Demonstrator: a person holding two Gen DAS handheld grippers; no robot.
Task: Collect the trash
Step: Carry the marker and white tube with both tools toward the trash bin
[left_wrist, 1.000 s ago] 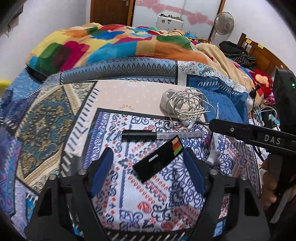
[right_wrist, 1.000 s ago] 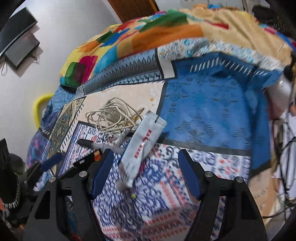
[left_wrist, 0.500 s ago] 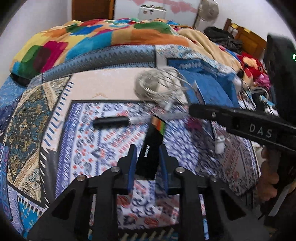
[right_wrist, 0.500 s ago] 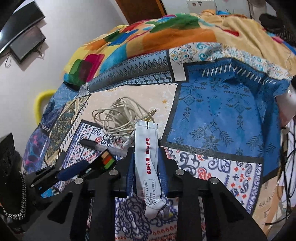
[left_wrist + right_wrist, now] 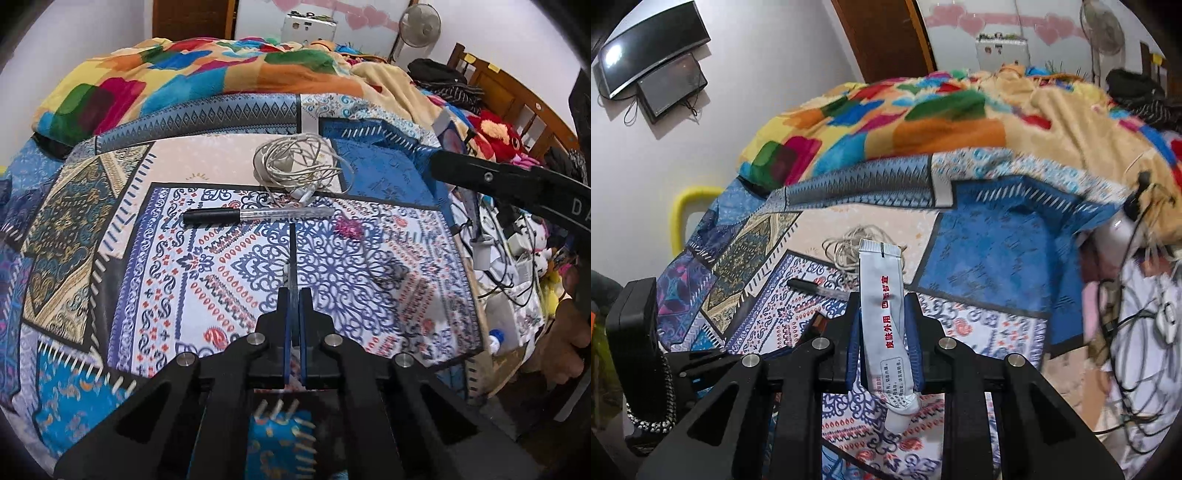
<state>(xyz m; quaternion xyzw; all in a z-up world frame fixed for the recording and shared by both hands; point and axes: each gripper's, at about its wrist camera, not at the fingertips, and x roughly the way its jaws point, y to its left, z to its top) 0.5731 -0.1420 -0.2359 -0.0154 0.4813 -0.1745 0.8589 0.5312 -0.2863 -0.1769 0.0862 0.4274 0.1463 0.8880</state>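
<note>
My left gripper [image 5: 294,295] is shut on a thin black wrapper [image 5: 292,254], seen edge-on, lifted above the patterned bedspread [image 5: 229,280]. My right gripper [image 5: 882,314] is shut on a white ointment tube [image 5: 882,295] with red lettering, its flat end pointing away and its cap end hanging toward the camera. The right gripper's body [image 5: 509,181] shows at the right of the left wrist view. The left gripper's body [image 5: 639,332] shows at the lower left of the right wrist view.
A black-capped pen [image 5: 255,215] and a coil of white cable [image 5: 299,162] lie on the bedspread, with a small pink scrap [image 5: 349,228] to the right. A colourful blanket [image 5: 207,74] is heaped behind. Cables and clutter [image 5: 509,251] crowd the bed's right edge.
Both grippers closed, the left on the black wrapper and the right on the tube, then lifted them off the bedspread. The wrapper now stands edge-on in the left jaws.
</note>
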